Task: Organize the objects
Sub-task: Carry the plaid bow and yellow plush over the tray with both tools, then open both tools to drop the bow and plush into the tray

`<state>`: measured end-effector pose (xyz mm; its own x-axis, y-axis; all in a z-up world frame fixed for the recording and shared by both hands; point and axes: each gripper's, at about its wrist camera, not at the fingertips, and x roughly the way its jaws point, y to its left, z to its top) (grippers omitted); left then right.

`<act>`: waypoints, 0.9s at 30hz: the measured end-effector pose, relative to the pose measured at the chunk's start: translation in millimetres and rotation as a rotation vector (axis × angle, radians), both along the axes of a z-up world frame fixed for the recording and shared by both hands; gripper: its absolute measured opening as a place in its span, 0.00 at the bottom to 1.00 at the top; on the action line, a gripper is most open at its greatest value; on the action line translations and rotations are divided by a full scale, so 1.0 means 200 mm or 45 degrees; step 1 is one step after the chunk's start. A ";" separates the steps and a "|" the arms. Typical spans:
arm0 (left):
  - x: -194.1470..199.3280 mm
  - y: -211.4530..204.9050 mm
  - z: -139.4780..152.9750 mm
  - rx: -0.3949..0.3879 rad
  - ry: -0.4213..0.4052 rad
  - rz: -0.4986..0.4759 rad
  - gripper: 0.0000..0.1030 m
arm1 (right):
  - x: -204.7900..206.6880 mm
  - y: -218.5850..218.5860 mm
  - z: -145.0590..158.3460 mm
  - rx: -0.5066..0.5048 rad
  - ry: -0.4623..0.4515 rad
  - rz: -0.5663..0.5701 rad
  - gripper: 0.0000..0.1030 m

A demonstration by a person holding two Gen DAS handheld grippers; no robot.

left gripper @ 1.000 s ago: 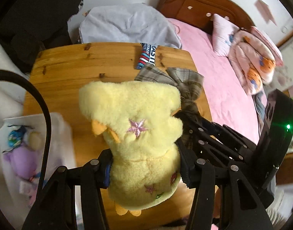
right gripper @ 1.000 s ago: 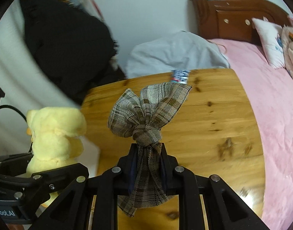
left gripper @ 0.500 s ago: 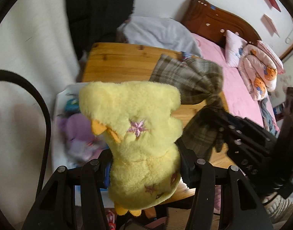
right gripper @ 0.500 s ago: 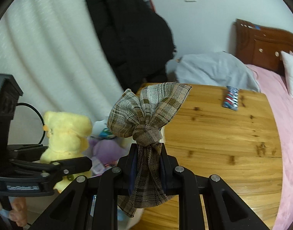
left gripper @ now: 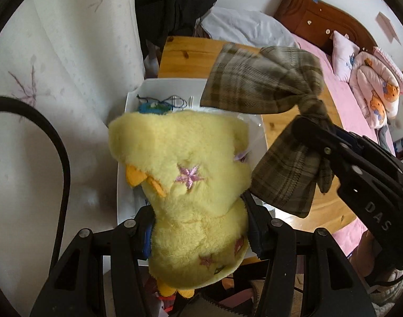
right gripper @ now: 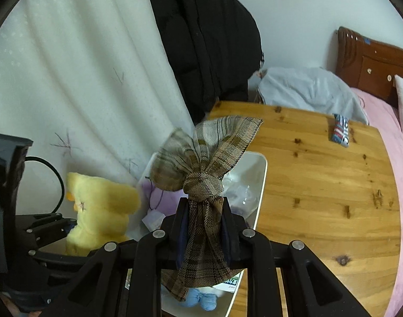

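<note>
Curtain fabric hangs at far left, and beside it the left gripper [left gripper: 198, 227] clamps a yellow plush duck [left gripper: 185, 185] above the white bin [right gripper: 262, 174] at the wooden table's [right gripper: 320, 185] edge. Next along, the right gripper [right gripper: 204, 227] pinches a knotted plaid cloth bow [right gripper: 204, 158] over the same bin. Neither is dropped yet, and a snack packet [right gripper: 340, 130] remains on the table, so sorting looks partway done.

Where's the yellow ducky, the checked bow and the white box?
yellow ducky [left gripper: 185, 174], left wrist view, on its fluffy head by the pink star.
checked bow [right gripper: 202, 182], right wrist view, on the knot in its middle.
white box [right gripper: 262, 185], right wrist view, on its rim beside the table.
</note>
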<state>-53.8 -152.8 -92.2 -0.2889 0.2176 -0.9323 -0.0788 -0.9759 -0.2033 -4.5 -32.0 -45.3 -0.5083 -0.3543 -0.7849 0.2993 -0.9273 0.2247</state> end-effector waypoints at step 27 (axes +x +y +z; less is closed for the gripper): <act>-0.01 -0.04 -0.01 -0.027 -0.022 -0.035 0.84 | 0.00 0.00 0.00 0.045 0.020 -0.026 0.51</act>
